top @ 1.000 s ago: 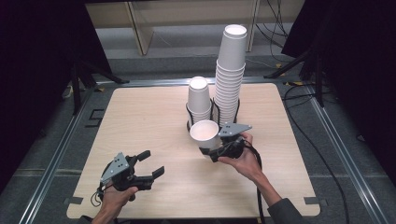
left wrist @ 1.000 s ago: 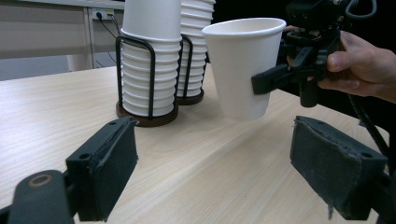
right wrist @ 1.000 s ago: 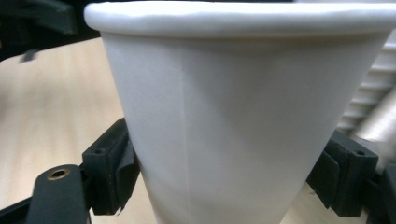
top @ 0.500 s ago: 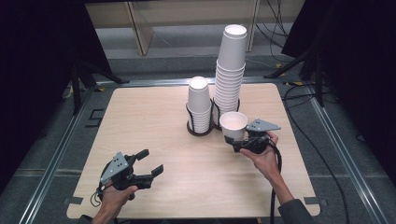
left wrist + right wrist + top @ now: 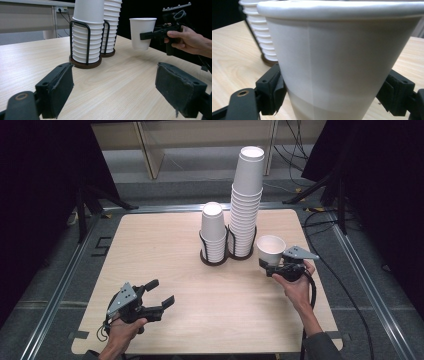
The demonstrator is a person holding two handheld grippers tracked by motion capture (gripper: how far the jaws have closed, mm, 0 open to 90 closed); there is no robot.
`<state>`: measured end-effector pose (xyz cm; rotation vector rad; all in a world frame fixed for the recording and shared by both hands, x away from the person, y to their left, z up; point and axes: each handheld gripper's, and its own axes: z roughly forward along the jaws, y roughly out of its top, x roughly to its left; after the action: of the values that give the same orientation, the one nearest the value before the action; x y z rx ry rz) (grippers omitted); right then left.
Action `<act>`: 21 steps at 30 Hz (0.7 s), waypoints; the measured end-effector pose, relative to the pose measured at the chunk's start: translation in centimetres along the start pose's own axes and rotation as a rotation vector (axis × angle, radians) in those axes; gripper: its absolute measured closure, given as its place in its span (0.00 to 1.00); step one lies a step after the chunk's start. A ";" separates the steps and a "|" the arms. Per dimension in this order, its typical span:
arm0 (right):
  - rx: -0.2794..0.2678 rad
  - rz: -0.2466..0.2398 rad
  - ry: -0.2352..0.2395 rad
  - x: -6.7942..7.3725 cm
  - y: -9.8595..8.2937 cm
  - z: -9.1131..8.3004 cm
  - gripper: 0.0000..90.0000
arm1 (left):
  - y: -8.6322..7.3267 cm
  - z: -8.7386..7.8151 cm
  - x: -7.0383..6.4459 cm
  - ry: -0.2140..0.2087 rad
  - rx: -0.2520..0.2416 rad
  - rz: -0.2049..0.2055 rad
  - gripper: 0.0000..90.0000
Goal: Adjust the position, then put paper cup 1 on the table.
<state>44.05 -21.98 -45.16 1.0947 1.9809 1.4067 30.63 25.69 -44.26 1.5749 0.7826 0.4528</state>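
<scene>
Right tongs [image 5: 266,263] clamp upright paper cup [image 5: 270,249] beside stacks; left tongs [image 5: 161,293] spread wide, holding nothing.

Two black hand-held grippers, left hand-held gripper [image 5: 159,294] and right hand-held gripper [image 5: 267,264], each topped with a grey three-cornered plate, worn black jaw pads with frayed edges, brass-ringed screw holes, black trailing cables, dark grey sleeve at right wrist
</scene>
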 end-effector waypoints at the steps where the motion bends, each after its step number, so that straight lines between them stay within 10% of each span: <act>1: -0.006 0.006 -0.024 -0.2 -0.1 -0.1 0.22 | 0.0 0.0 0.0 0.000 0.000 -0.001 0.16; 21: 0.048 0.020 -0.092 -1.9 -1.2 1.4 0.22 | 0.0 -0.1 0.0 0.001 -0.006 0.003 0.16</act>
<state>45.81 -22.98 -46.91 1.1819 1.9522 1.3007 30.58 25.78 -44.21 1.5712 0.7788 0.4575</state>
